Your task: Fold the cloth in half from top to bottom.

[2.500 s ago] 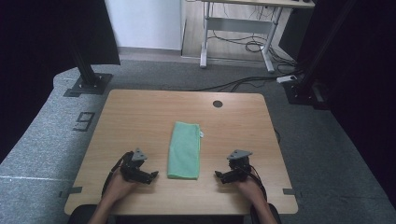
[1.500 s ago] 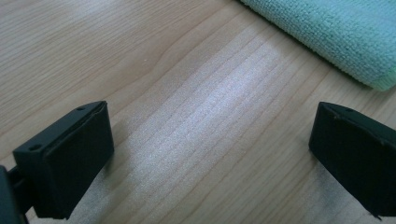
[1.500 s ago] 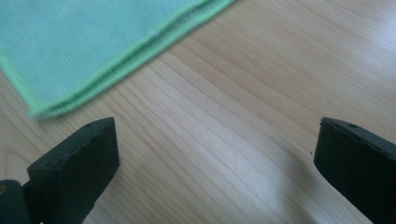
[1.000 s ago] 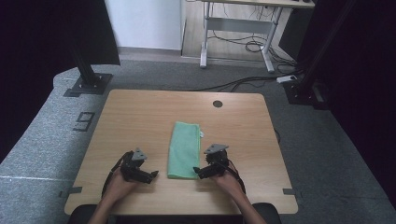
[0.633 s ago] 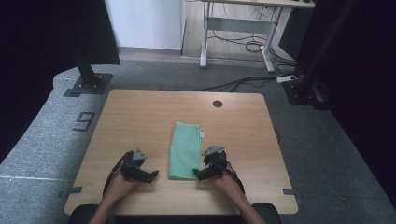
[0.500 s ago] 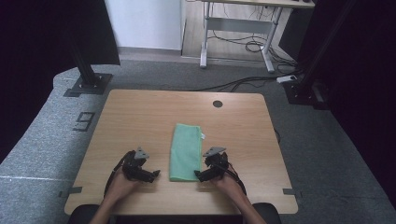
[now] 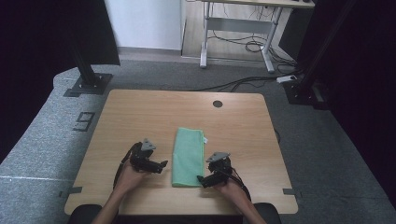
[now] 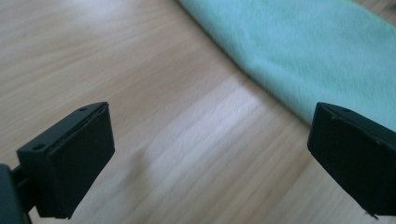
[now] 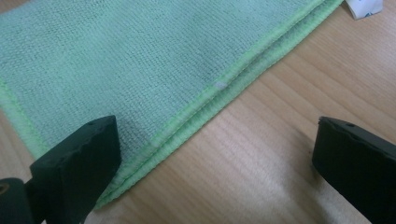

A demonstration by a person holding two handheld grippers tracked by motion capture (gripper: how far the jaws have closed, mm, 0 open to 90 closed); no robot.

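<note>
A folded green cloth (image 7: 187, 156) lies lengthwise on the wooden table (image 7: 140, 112), near the front middle. My left gripper (image 7: 161, 164) is open just left of the cloth's near half, jaws wide apart over bare wood, with the cloth (image 8: 299, 56) ahead to the right. My right gripper (image 7: 200, 180) is open at the cloth's near right corner; its left jaw sits over the cloth (image 9: 140, 65) and its right jaw over wood. The stitched double edge (image 9: 219, 93) runs between the jaws. A white tag (image 9: 364, 8) shows at the cloth's far end.
A round cable hole (image 7: 217, 103) sits in the far part of the table. Black stand bases (image 7: 86, 84) rest on the grey carpet beyond the table's corners. Another desk frame (image 7: 233, 28) and cables stand farther back.
My right gripper has moved left from the table's right side to the cloth's near right corner. My left gripper has shifted slightly toward the cloth. The cloth has stayed in place.
</note>
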